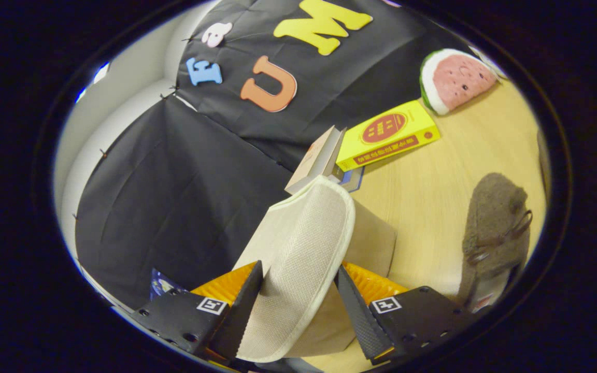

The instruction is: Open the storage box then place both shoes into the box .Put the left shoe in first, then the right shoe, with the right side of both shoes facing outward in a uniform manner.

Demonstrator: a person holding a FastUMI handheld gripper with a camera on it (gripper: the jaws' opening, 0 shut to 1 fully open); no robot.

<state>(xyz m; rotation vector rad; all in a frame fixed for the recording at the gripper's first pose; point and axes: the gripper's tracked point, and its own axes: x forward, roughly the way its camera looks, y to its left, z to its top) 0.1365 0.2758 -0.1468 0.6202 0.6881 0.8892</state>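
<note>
Two shoes to account for; one is in my gripper (298, 290), a pale shoe (303, 243) with its woven sole turned toward the camera, lifted and tilted; my fingers (249, 295) stand either side of it, closed far enough that both seem to press its edges, though the contact on the far finger is partly hidden; I read it as a firm hold, not a certain one. Taking the held shoe as landmark: the second shoe (493, 233), a brown fuzzy one with a bow, lies on the wooden table (433, 197) well apart from it on the far-finger side; a tan box-like surface (376, 238) sits just behind it, possibly the storage box, I cannot tell, nor whether it is open; beyond its toe lean a small grey book (314, 158) and a yellow book (389, 134), the two touching; further beyond, a watermelon plush (456, 77). Risks, as I judge them: the grip is across a soft flexible sole, so the shoe could pivot or slip if I swing fast; the toe reaches close to the grey book and could knock it over on a forward push; I cannot confirm from here that this is the left shoe, so order could go wrong; the tilt makes it easy to set the wrong side outward.
</note>
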